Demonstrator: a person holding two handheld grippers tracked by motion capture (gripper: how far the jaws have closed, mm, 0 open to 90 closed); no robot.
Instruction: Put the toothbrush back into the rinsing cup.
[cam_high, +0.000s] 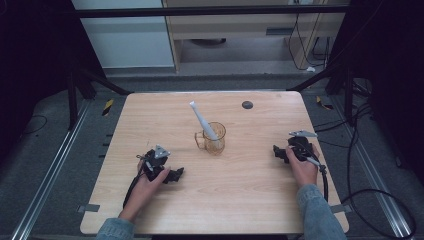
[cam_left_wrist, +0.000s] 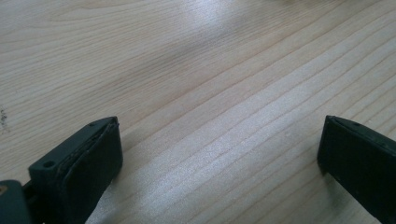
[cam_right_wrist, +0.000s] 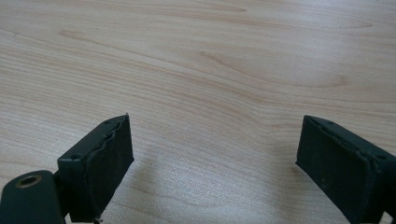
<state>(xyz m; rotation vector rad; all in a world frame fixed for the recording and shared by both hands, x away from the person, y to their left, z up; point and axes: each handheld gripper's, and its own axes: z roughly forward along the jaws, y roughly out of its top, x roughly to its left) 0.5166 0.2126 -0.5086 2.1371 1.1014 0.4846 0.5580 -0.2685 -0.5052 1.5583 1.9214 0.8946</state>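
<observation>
A clear amber mug (cam_high: 214, 139) with a handle stands near the middle of the wooden table (cam_high: 250, 190). A white toothbrush-like stick (cam_high: 202, 120) leans in it, its top tilted to the back left. My left gripper (cam_high: 175, 174) rests low on the table at the front left, open, nothing between its jaws (cam_left_wrist: 219, 158). At the right, my right gripper (cam_high: 278, 151) sits on the table, open too, with bare wood between its jaws (cam_right_wrist: 215, 158). Both stand well apart from the mug.
A small dark round disc (cam_high: 247, 104) lies near the table's far edge. Metal rails and cables run along the floor on both sides. A black frame bar crosses above the table's far side.
</observation>
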